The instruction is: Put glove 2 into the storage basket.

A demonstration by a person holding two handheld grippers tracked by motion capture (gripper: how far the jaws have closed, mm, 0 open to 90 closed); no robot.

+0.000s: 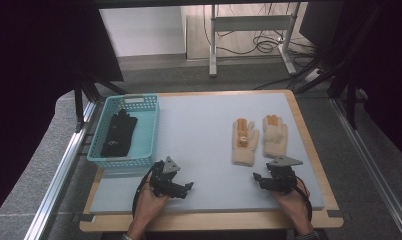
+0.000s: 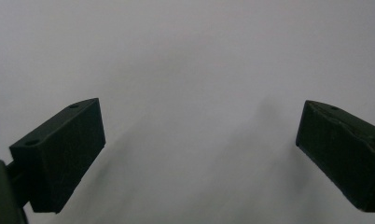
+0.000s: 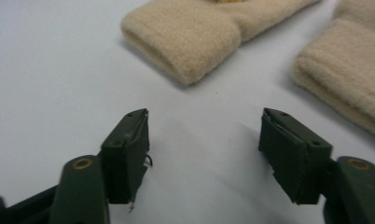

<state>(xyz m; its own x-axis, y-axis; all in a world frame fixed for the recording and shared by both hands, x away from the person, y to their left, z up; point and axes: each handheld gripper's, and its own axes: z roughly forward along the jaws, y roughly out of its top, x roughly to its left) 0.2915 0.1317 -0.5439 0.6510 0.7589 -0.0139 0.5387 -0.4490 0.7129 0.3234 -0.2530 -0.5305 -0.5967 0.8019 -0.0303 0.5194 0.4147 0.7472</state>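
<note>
upper left: turquoise basket (image 1: 150, 131) containing black glove (image 1: 118, 133). right of centre: two cream gloves (image 1: 259, 138) flat on grey mat (image 1: 199, 130).

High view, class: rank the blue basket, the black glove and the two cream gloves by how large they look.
1. blue basket
2. black glove
3. two cream gloves, left and right: alike, unranked; the margin below the black glove is small.

Table (image 1: 204, 145) bears basket (image 1: 150, 131) and two gloves (image 1: 245, 142).
</note>
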